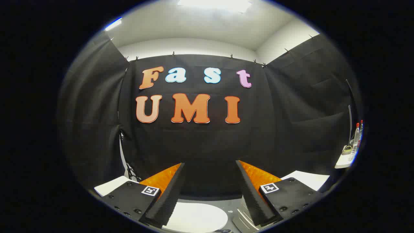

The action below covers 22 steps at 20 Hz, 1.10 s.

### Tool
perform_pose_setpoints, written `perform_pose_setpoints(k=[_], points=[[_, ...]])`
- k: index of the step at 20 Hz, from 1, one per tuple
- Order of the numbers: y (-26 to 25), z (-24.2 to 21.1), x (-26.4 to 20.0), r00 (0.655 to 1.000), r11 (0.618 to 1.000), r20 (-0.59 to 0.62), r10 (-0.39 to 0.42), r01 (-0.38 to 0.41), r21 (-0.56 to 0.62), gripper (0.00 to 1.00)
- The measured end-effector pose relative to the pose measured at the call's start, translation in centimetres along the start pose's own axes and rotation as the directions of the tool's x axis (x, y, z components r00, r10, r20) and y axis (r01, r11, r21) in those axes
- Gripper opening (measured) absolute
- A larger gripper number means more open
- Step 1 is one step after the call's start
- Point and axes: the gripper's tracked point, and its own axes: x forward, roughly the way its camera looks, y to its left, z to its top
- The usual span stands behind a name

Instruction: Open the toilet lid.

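I hold the black-and-orange gripper (210, 187) with fingers apart, empty, above the closed white oval toilet lid (197, 218); approaching this high risks overshooting its edge.

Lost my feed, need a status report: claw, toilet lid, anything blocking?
Claw open, holding nothing. White toilet lid low between the fingers, looks still down, untouched. Nothing seen in the way.

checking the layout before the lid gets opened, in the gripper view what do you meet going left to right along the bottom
Left white surface → left finger → white toilet lid, in the gap between the open fingers → right finger → right white surface → bottles on a small shelf.
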Motion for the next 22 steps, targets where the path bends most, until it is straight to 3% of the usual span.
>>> perform_pose_setpoints(k=[22], points=[[-1.5, -1.0, -0.1, 0.999, 1.000, -0.026, -0.023, 0.023, -0.008, 0.97]])
